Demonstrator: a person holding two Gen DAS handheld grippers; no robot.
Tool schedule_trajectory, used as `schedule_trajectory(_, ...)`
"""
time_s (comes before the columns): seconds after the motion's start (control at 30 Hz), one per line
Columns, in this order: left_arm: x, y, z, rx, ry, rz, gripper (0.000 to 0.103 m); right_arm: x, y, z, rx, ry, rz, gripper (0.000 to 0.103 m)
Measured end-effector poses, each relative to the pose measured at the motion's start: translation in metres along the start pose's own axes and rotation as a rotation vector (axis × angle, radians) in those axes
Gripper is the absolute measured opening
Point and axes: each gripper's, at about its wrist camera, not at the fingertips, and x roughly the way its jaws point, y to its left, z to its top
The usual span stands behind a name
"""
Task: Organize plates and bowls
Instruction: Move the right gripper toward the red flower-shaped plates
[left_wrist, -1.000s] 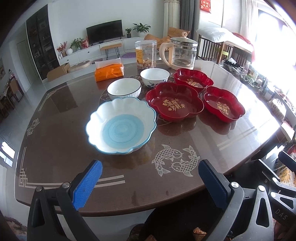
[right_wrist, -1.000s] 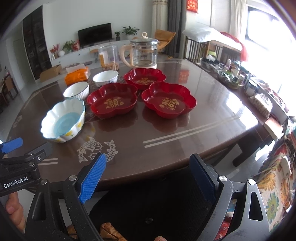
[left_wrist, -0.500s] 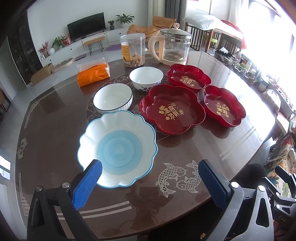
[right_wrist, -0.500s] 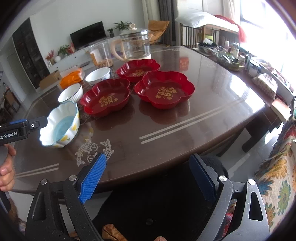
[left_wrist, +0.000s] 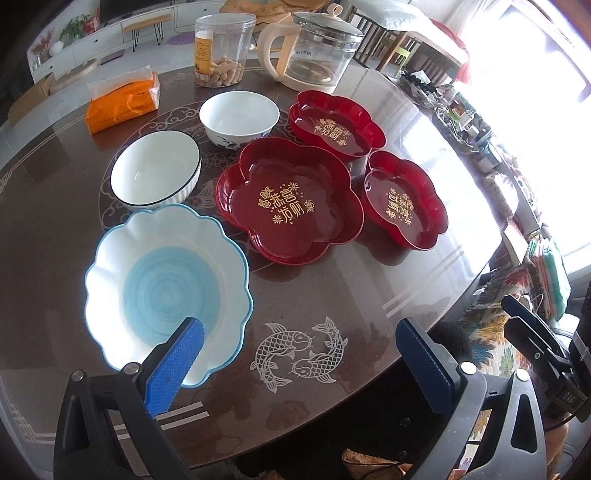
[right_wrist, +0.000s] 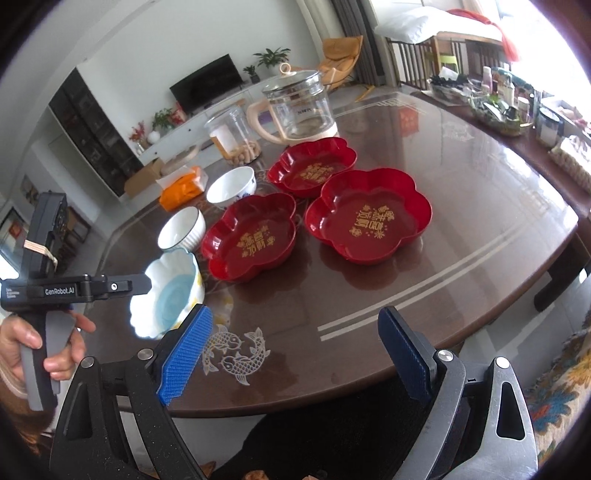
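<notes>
A scalloped white bowl with a blue centre (left_wrist: 166, 284) (right_wrist: 170, 295) sits at the near left of the table. Behind it stand a white bowl with a dark rim (left_wrist: 155, 173) (right_wrist: 183, 229) and a white bowl with blue flowers (left_wrist: 238, 116) (right_wrist: 232, 186). Three red flower-shaped plates with gold lettering lie to the right: middle (left_wrist: 290, 206) (right_wrist: 255, 236), back (left_wrist: 334, 123) (right_wrist: 314, 168), right (left_wrist: 404, 201) (right_wrist: 369, 214). My left gripper (left_wrist: 299, 343) is open, its left finger over the scalloped bowl's near rim. My right gripper (right_wrist: 295, 332) is open and empty above the table's front edge.
A glass kettle (left_wrist: 314, 55), a clear jar of snacks (left_wrist: 221, 51) and an orange tissue pack (left_wrist: 122, 103) stand at the back of the brown table (left_wrist: 332, 295). A hand (right_wrist: 37, 343) holds the left gripper's handle. Clutter lines the far right edge.
Both grippers have moved forward over the table. The left one now hangs lower and closer to the scalloped bowl, its left finger over the rim. Both stay open.
</notes>
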Motion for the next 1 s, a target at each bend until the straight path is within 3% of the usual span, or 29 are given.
schedule_trajectory(0.13,0.011,-0.003,0.008,0.005,0.076,-0.023,0.103,0.017,-0.012,0.018,0.082,0.108,0.102,0.093)
schedule_trajectory(0.23,0.017,-0.002,0.017,-0.015,0.105,-0.034,0.103,0.029,-0.029,0.030,0.185,0.182,0.114,0.093)
schedule_trajectory(0.37,0.035,0.000,0.032,-0.036,0.209,-0.054,0.103,0.031,-0.051,0.053,0.237,0.201,0.121,0.093)
schedule_trajectory(0.43,0.037,-0.005,0.041,-0.006,0.196,-0.018,0.103,0.029,-0.063,0.068,0.251,0.183,0.137,0.093)
schedule_trajectory(0.63,0.036,-0.013,0.078,0.060,0.149,0.045,0.103,0.034,-0.082,0.095,0.269,0.218,0.050,0.093)
schedule_trajectory(0.83,0.048,-0.006,0.116,-0.066,0.129,-0.060,0.102,0.057,-0.067,0.110,0.287,0.266,0.171,0.093)
schedule_trajectory(0.9,0.055,-0.018,0.120,-0.070,0.137,-0.086,0.102,0.064,-0.073,0.121,0.277,0.250,0.119,0.093)
schedule_trajectory(1.0,0.067,-0.040,0.123,-0.016,0.144,-0.086,0.102,0.074,-0.088,0.133,0.205,0.242,-0.031,0.093)
